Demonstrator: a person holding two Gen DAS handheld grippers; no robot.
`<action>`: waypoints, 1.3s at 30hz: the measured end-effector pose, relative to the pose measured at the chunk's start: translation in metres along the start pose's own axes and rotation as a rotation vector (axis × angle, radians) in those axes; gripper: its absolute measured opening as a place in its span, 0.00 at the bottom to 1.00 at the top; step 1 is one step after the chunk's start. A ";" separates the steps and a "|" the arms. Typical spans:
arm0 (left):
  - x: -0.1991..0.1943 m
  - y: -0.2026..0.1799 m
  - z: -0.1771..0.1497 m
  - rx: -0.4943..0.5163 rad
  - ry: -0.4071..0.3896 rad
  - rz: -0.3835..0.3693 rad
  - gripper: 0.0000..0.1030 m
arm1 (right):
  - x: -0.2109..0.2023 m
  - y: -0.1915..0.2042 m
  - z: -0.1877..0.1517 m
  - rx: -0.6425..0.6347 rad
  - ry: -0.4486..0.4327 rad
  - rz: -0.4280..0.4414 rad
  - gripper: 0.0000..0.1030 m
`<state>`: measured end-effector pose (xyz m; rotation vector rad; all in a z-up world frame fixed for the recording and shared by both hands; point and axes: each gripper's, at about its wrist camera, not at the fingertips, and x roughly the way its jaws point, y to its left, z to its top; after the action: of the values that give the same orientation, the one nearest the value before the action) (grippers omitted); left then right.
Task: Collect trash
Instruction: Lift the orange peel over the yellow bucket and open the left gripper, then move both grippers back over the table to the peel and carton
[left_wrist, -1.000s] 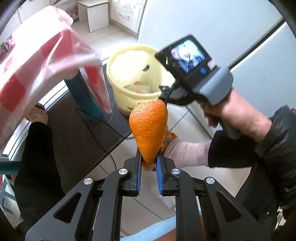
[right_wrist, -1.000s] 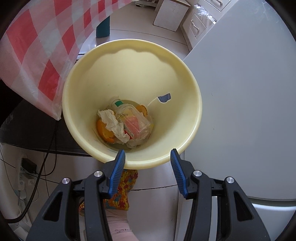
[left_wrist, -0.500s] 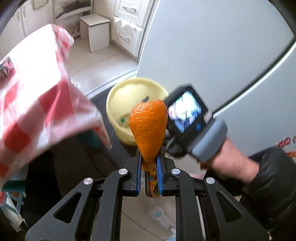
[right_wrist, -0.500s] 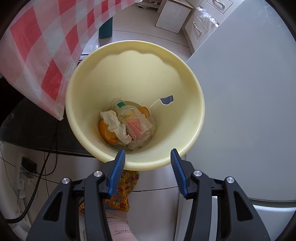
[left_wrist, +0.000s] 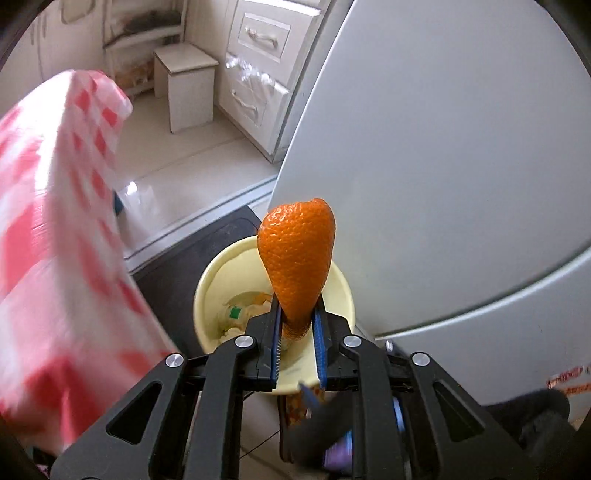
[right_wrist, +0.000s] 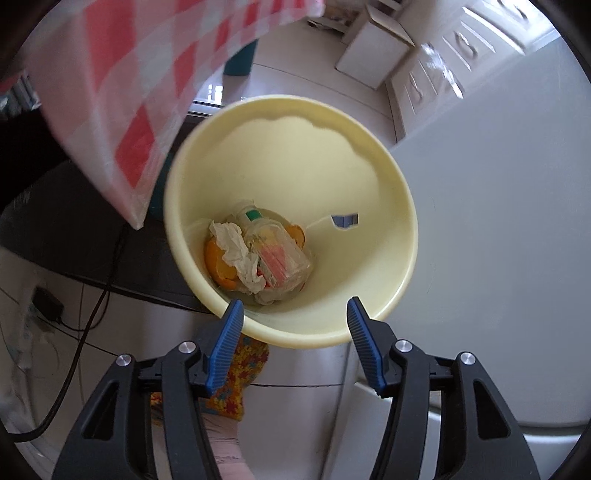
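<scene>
My left gripper (left_wrist: 297, 332) is shut on a piece of orange peel (left_wrist: 297, 258) and holds it upright above the pale yellow bin (left_wrist: 207, 295). The same bin (right_wrist: 369, 177) fills the right wrist view, seen from above. In it lie a crumpled tissue (right_wrist: 238, 251), a clear plastic bottle (right_wrist: 275, 251) with a green cap and orange peels (right_wrist: 216, 262). My right gripper (right_wrist: 293, 317) is open and empty over the bin's near rim.
A red-and-white checked tablecloth (left_wrist: 55, 258) hangs at the left, close to the bin; it also shows in the right wrist view (right_wrist: 129, 74). A grey fridge door (left_wrist: 443, 147) stands at the right. A dark mat (right_wrist: 74, 229) and a cable (right_wrist: 74, 354) lie on the floor.
My left gripper has carried the peel forward, from beside the bin to above it. The right gripper has drawn back out of its view and sits slightly closer over the bin.
</scene>
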<state>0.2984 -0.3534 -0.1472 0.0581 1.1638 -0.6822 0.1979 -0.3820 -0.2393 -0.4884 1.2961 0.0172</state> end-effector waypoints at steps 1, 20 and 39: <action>0.015 0.003 0.005 -0.009 0.040 -0.007 0.19 | -0.003 0.003 0.001 -0.016 -0.007 -0.006 0.56; -0.151 0.133 -0.004 -0.169 -0.272 0.147 0.73 | -0.149 0.014 0.032 -0.235 -0.280 0.072 0.61; -0.184 0.431 -0.052 -0.694 -0.378 0.486 0.78 | -0.202 0.090 0.196 -0.154 -0.627 0.306 0.75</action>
<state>0.4401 0.0960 -0.1393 -0.3514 0.9147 0.1581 0.2946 -0.1792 -0.0469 -0.3680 0.7417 0.4928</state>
